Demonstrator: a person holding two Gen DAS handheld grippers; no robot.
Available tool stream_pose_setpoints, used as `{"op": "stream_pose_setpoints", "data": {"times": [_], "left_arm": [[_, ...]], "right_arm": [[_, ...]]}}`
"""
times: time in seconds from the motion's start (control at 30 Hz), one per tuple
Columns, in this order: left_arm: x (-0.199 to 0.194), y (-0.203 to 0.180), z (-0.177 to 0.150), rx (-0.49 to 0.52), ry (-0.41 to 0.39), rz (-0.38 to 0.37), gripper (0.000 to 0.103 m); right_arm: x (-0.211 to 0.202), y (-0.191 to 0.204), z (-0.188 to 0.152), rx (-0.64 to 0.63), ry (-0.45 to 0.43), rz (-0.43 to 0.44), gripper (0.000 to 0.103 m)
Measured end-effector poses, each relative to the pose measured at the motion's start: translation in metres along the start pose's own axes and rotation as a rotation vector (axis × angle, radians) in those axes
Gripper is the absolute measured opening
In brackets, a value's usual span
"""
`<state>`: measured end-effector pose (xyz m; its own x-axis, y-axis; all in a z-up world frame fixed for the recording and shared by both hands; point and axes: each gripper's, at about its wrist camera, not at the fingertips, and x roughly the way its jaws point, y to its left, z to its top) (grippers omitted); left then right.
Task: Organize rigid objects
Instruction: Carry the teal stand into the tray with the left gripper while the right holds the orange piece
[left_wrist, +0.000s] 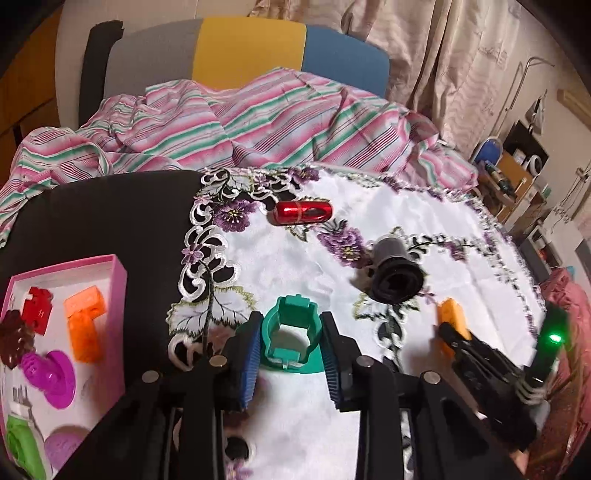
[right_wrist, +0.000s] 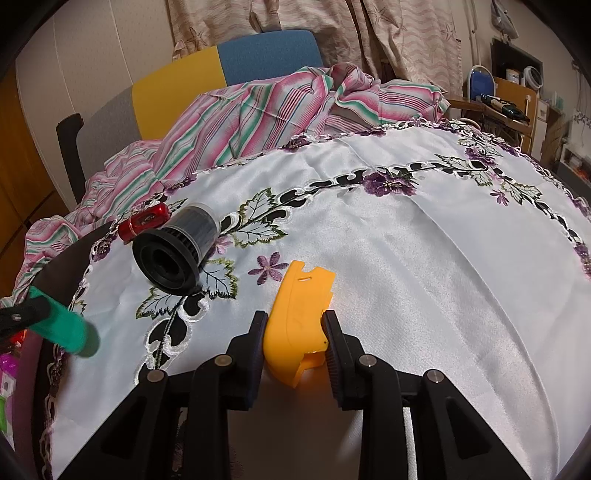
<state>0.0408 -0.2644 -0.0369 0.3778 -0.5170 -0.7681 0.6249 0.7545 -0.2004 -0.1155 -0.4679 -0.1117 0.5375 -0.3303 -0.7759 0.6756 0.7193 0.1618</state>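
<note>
nearest the lens, low centre of the left wrist frame, the green ring piece (left_wrist: 291, 334) sits clamped between the pads of the left claw (left_wrist: 290, 341). the pink box (left_wrist: 119, 275) of sorted parts lies at the lower left of that frame, so the carry likely runs leftward, and this arm is the nearer one. in the right wrist frame the right claw (right_wrist: 295, 332) grips the yellow piece (right_wrist: 299, 314), long axis pointing away up-frame. the black filter (right_wrist: 177, 251) and red cylinder (right_wrist: 144, 220) lie on the worktop (right_wrist: 424, 258), upper left.
</note>
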Motion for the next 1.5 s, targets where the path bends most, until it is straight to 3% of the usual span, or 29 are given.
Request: {"op": "stream_pose_setpoints", "data": {"times": [0.37,0.73,1.07,1.3,1.5], "left_arm": [[-0.077,0.025,-0.040,-0.015,-0.051,-0.034,0.030],[-0.134,0.102,-0.089,-0.111,-0.051,0.006,0.030],[-0.138,0.168,-0.140,-0.198,0.014,0.077,0.030],[-0.138,0.181,-0.150,-0.158,0.003,0.127,0.030],[-0.139,0.190,-0.156,-0.153,0.007,0.174,0.034]], "right_arm": [[-0.003,0.000,0.000,-0.002,-0.010,-0.021,0.030],[-0.012,0.014,0.000,-0.070,-0.054,-0.059,0.030],[-0.029,0.021,-0.001,-0.100,-0.128,-0.065,0.030],[-0.043,0.033,-0.001,-0.146,-0.138,-0.060,0.030],[-0.072,0.052,-0.006,-0.150,-0.142,0.014,0.030]]}}
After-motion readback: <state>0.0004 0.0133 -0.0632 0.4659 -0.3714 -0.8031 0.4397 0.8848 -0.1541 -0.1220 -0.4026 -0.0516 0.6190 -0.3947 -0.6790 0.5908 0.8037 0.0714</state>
